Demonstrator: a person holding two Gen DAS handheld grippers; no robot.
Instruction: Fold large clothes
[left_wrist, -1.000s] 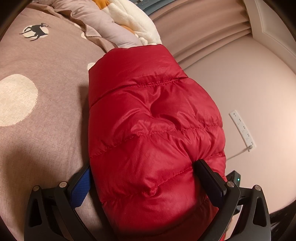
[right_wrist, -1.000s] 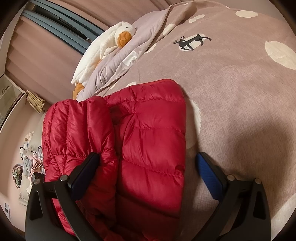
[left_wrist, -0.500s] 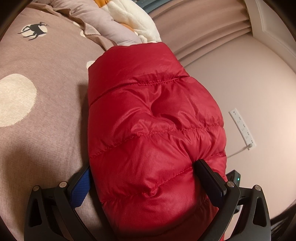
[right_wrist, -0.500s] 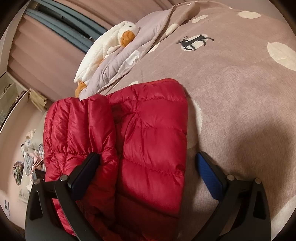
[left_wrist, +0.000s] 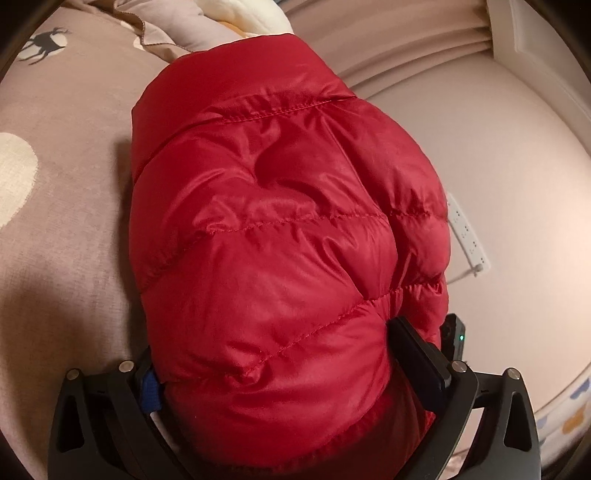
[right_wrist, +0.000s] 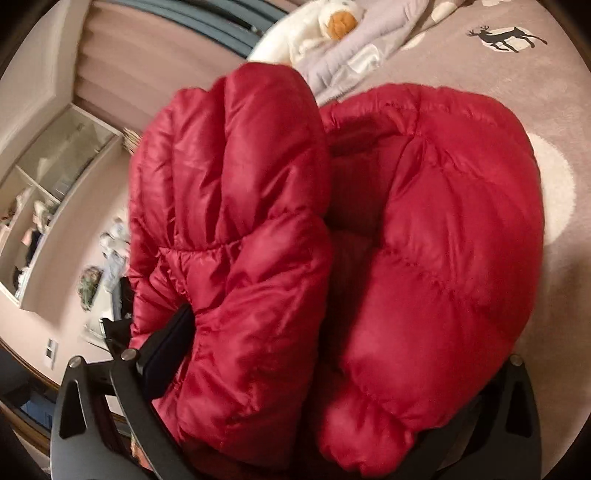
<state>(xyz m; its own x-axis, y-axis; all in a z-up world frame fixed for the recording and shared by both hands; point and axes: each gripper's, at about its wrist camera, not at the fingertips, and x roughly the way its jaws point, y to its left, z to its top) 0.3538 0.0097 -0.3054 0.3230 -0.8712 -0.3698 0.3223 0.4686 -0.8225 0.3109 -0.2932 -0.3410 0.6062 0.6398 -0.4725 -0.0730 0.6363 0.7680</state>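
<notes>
Red down jacket (right_wrist: 369, 240) bulging between closing right gripper (right_wrist: 325, 354), pads not yet pinching.

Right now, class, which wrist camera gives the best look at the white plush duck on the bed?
The right wrist view: the plush duck shows its white head and orange beak beyond the red jacket. The left wrist view catches only a cream sliver behind the jacket.

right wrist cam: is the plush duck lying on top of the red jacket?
No. The plush duck lies at the head of the bed on the grey quilt, behind the red jacket and not on it.
</notes>
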